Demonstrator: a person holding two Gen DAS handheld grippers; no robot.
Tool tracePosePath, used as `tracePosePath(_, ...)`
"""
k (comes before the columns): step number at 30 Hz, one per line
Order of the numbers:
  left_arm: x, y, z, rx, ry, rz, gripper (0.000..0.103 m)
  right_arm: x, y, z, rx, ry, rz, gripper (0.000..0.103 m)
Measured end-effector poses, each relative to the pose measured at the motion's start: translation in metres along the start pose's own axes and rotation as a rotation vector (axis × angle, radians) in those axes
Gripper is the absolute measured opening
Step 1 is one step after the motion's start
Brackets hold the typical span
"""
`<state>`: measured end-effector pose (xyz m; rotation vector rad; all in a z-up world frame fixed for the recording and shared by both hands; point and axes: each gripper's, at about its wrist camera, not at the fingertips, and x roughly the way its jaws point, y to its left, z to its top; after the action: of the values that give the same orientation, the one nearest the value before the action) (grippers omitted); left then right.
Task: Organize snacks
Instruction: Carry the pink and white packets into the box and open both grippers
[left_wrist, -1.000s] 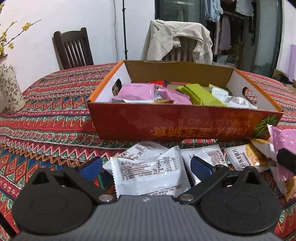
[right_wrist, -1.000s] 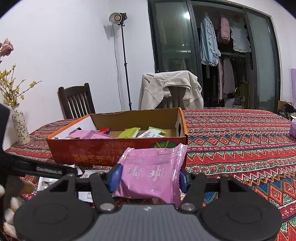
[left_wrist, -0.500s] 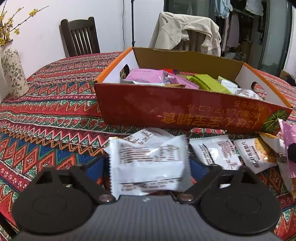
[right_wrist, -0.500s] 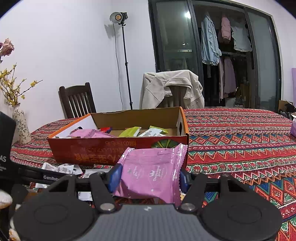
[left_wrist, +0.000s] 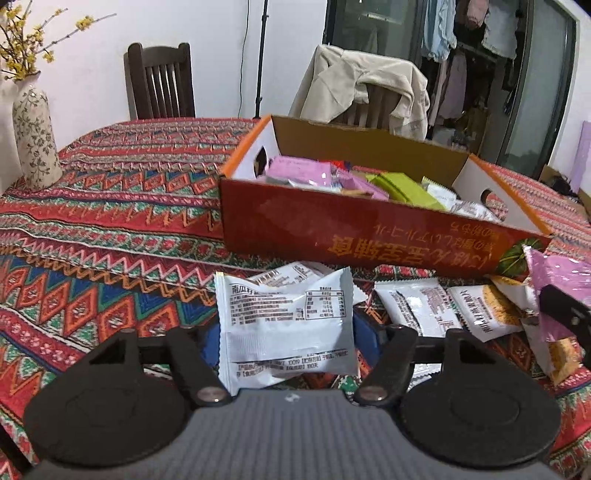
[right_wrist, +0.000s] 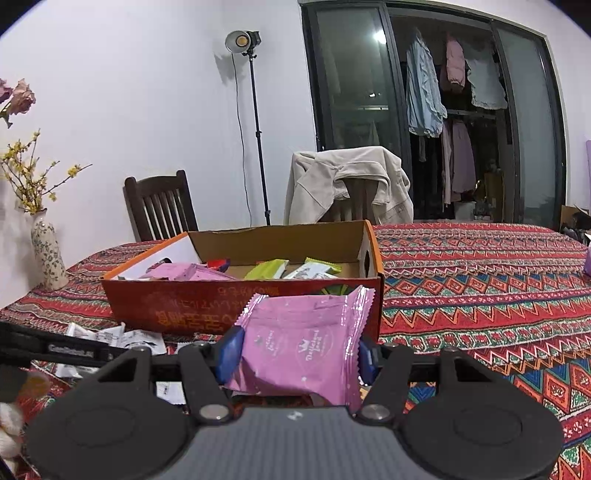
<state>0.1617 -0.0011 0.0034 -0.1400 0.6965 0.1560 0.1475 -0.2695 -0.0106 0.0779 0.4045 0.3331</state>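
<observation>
My left gripper is shut on a white snack packet and holds it above the tablecloth, in front of the red cardboard box. The box holds pink, green and white snacks. My right gripper is shut on a pink snack packet, held just in front of the box's near right corner. The pink packet also shows at the right edge of the left wrist view. Several white packets lie on the cloth before the box.
The table carries a red patterned cloth. A flowered vase stands at the far left. Two chairs stand behind the table, one draped with a beige jacket. A lamp stand is behind.
My left gripper closed on the white packet and lifted it off the table, rising and shifting left. The right gripper held the pink packet nearly still.
</observation>
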Motion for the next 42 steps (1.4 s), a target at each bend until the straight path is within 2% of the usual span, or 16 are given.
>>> tracePosePath(11,-0.042,0.004,0.017,0.007,-0.112,-0.068,0.07,-0.015,0.011,0.012,-0.033,-0.039,0.012,0.06)
tracePosePath(22,-0.058,-0.011,0.048,0.042,-0.203,-0.122,0.07,-0.02,0.026,0.045,-0.077,-0.082,0.009,0.06)
tracePosePath(29,-0.044,-0.019,0.076,0.032,-0.229,-0.127,0.07,0.001,0.027,0.069,-0.079,-0.083,-0.013,0.06)
tracePosePath(32,-0.033,-0.023,0.09,0.026,-0.235,-0.106,0.07,0.015,0.026,0.08,-0.068,-0.081,-0.025,0.06)
tracePosePath(37,-0.009,-0.024,0.11,0.004,-0.242,-0.084,0.07,0.048,0.023,0.097,-0.058,-0.064,-0.051,0.06)
tracePosePath(42,0.015,-0.03,0.122,0.004,-0.283,-0.052,0.07,0.083,0.018,0.104,-0.031,-0.041,-0.078,0.06)
